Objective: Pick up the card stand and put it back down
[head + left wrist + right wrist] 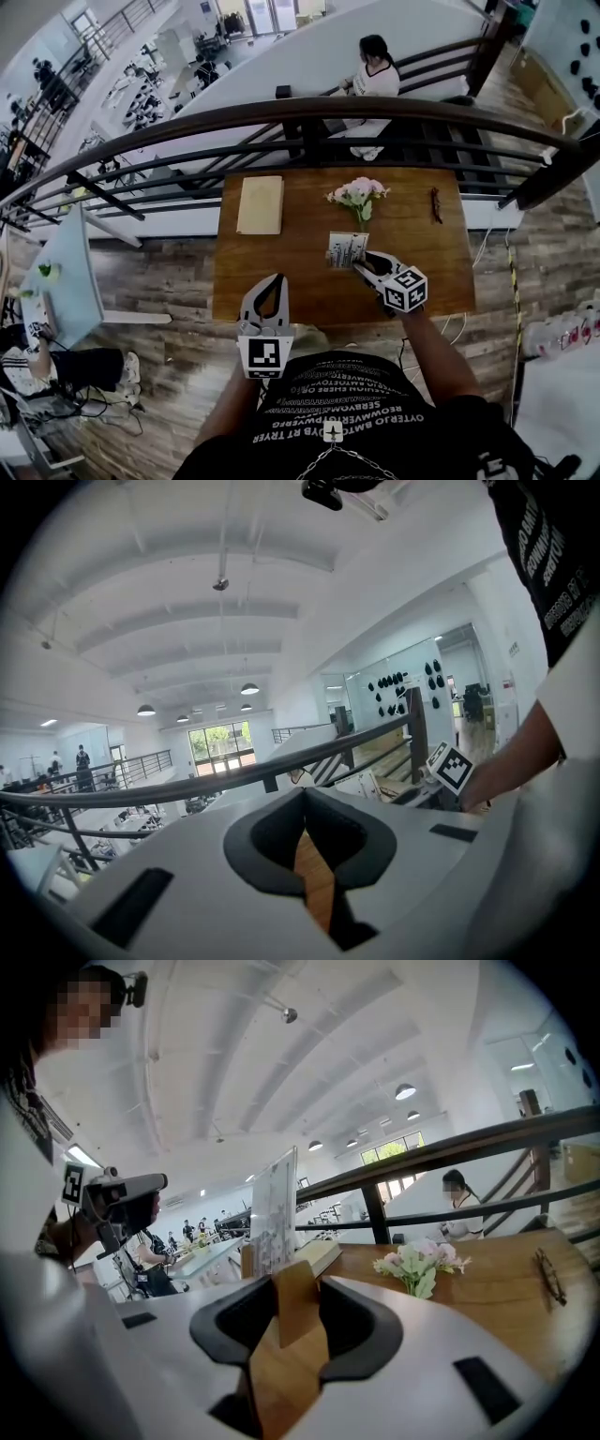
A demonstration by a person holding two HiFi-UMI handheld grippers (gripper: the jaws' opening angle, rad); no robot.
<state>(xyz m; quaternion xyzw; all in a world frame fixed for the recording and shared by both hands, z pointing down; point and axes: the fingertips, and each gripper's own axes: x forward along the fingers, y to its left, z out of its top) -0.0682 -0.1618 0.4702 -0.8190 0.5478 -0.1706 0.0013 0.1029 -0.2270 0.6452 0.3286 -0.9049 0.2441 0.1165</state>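
A wooden tabletop (422, 253) stands against a dark railing (309, 111), seen from above. A cream book (260, 204) lies at its far left. A small bunch of pink flowers (358, 192) stands near the middle, and a pair of glasses (436, 204) lies to the right. The card stand (347, 248), a clear panel on a wooden base, is just in front of the flowers and well apart from the book. The right gripper (361, 267) comes at it from the near right, with the bare forearm stretched over the tabletop's near edge. Its jaws are clamped on the wooden base, panel upright. The left gripper (275, 278) hovers over the near edge, pointing towards the book. Its jaws meet at the tips with nothing between them.
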